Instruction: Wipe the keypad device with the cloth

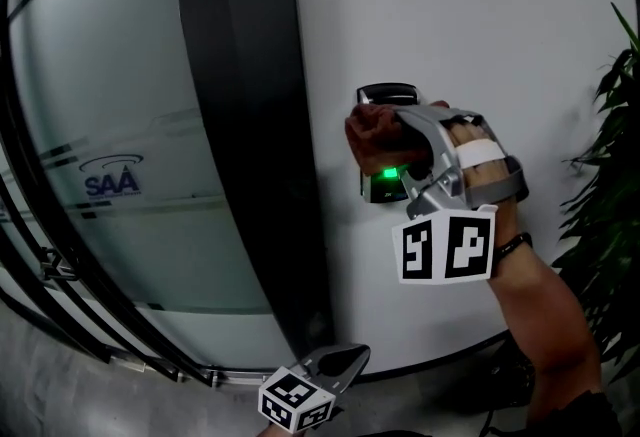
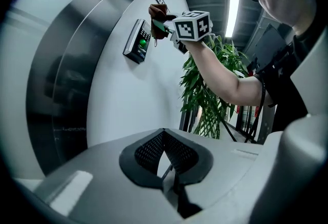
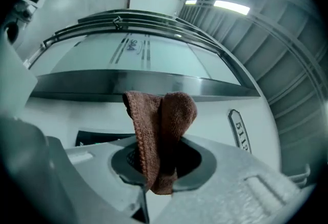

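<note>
— On the white wall (image 1: 480, 25), where does the keypad device (image 1: 384, 187) sit?

— Right at the tips of the right gripper (image 1: 392, 130), partly hidden behind it. Its top edge shows above the jaws, and a green light glows on its face just below them.

— And the cloth (image 1: 370, 133)?

— It is reddish-brown and bunched, pinched between that gripper's jaws and pressed against the upper face of the device. In the right gripper view it stands up out of the closed jaws in two folds.

— What holds the gripper?

— A hand (image 1: 475, 150) strapped into it, with the forearm (image 1: 535, 295) running down and away from the wall. The marker cube (image 1: 447, 245) hangs just under the gripper.

— The other tool?

— The left gripper (image 1: 335, 365) is low, well below the right one and off to its left. Its own view shows the jaws brought together with nothing between them.

— What lies around?

— To the left of the right gripper a dark frame strip (image 1: 250, 125) runs down the wall. Beyond that strip is a frosted glass panel (image 1: 110, 225) with a blue logo. To the gripper's right, the leaves of a green plant (image 1: 610, 175) hang near the forearm.
</note>
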`<state>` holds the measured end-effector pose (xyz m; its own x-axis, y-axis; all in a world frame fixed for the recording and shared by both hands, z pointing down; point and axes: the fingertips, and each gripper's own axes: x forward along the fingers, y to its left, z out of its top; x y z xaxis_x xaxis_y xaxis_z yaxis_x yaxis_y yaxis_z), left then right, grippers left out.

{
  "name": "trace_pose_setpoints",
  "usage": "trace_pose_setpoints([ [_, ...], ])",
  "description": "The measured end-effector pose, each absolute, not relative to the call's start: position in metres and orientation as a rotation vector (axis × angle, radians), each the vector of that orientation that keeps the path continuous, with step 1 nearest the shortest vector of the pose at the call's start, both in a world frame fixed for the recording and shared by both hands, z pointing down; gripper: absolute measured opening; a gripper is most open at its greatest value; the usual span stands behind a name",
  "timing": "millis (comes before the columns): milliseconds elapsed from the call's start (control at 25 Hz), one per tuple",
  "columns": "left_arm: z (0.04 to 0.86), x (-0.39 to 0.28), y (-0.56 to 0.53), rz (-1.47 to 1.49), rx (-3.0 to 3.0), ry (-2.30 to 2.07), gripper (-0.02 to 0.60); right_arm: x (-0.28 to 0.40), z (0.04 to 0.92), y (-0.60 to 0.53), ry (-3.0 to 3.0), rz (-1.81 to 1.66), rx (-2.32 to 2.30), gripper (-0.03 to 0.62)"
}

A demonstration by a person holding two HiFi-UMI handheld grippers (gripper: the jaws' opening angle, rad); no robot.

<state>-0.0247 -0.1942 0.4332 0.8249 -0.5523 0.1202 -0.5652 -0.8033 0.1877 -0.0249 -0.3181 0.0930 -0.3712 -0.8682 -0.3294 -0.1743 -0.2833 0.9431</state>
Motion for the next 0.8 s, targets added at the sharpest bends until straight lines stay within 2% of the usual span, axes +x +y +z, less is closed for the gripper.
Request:
trace_pose_setpoints([
  [240,0.435,-0.027,-0.193,0.078,2.783,-0.875,0.017,-0.028,0.067,-0.343,-1.365,-1.686,1.337,0.054],
  [800,0.437,-0.025,-0.196,0.086,2.781,-0.862,0.017,-0.023,0.098,-0.355,-1.344,-1.61,1.309,0.054],
])
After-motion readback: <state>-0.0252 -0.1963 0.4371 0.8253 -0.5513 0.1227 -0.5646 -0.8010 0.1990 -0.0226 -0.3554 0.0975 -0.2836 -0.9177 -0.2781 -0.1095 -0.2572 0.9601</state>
